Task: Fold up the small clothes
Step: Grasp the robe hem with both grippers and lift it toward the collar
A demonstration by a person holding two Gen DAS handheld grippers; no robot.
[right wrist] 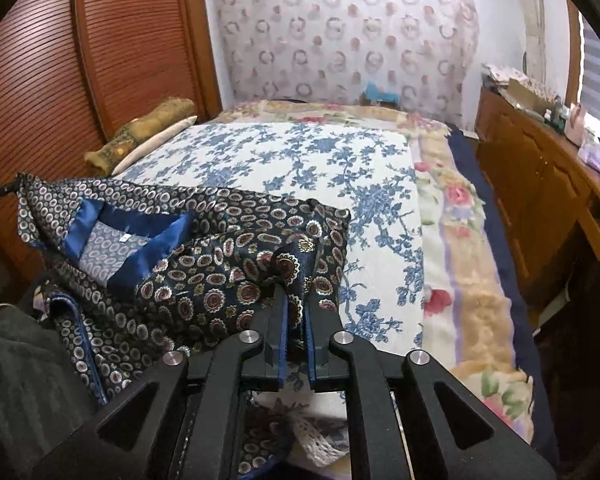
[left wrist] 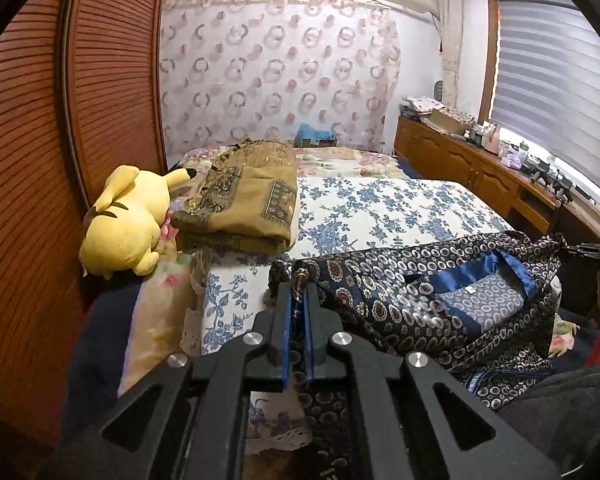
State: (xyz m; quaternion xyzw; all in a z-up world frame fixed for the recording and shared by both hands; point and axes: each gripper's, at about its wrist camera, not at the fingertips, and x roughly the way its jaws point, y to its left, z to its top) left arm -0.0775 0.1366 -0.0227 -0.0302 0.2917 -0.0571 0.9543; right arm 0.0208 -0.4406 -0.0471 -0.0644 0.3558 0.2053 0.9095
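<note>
Dark navy silk-like garment with a round medallion print and a blue satin collar is spread, crumpled, across the near edge of the bed, upon the white bedspread with blue flowers. Its left edge is pinched between the pressed-together tongs of the left gripper. A bunched fold at its right end is pinched by the right gripper. A yellow plush toy is seen at the bed's left edge, touching a folded olive-gold patterned cloth.
</note>
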